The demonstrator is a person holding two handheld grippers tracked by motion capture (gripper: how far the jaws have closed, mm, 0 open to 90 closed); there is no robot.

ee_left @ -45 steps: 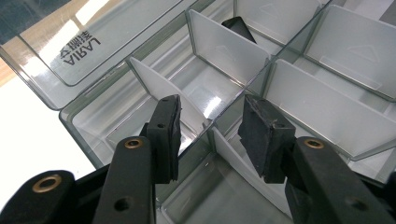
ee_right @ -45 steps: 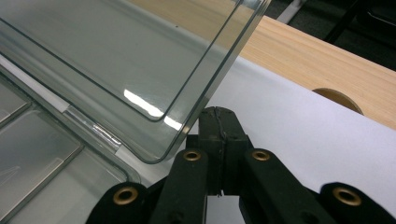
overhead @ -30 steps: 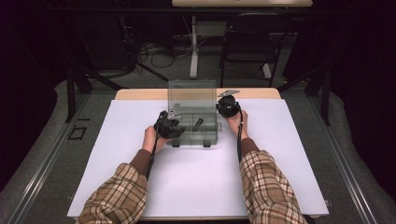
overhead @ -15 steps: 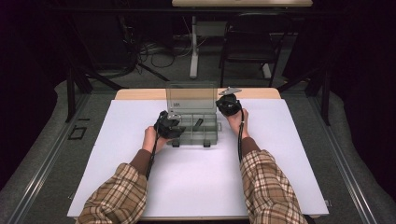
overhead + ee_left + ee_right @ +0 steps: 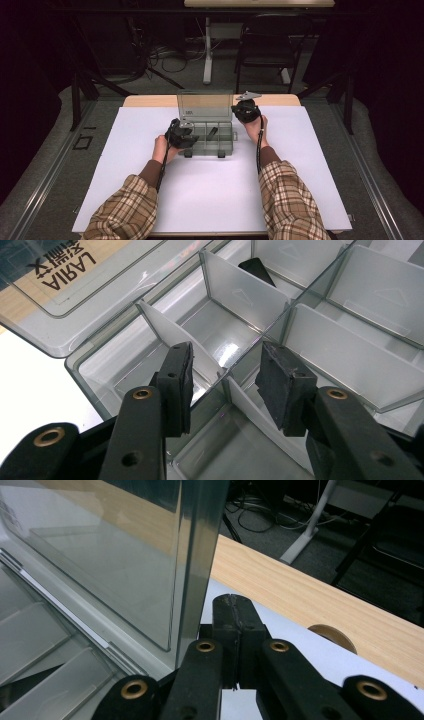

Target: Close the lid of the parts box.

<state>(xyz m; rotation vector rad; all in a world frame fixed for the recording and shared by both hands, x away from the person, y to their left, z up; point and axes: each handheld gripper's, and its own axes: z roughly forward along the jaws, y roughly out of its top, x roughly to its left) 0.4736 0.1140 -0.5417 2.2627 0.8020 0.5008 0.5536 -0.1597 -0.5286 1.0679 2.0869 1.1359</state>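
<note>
The left gripper [image 5: 227, 385] hangs open over the clear plastic compartment box [image 5: 226, 148], jaws straddling a white divider [image 5: 170, 337]; the right gripper [image 5: 233, 605], closed empty, sits beside the upright transparent lid [image 5: 115, 555]

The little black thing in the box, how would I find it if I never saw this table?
Look at the white table and find the clear plastic box in the middle, its lid standing up. Between the grey dividers, one compartment holds the small black piece. It is the one dark thing inside; the other compartments in view look empty.
</note>
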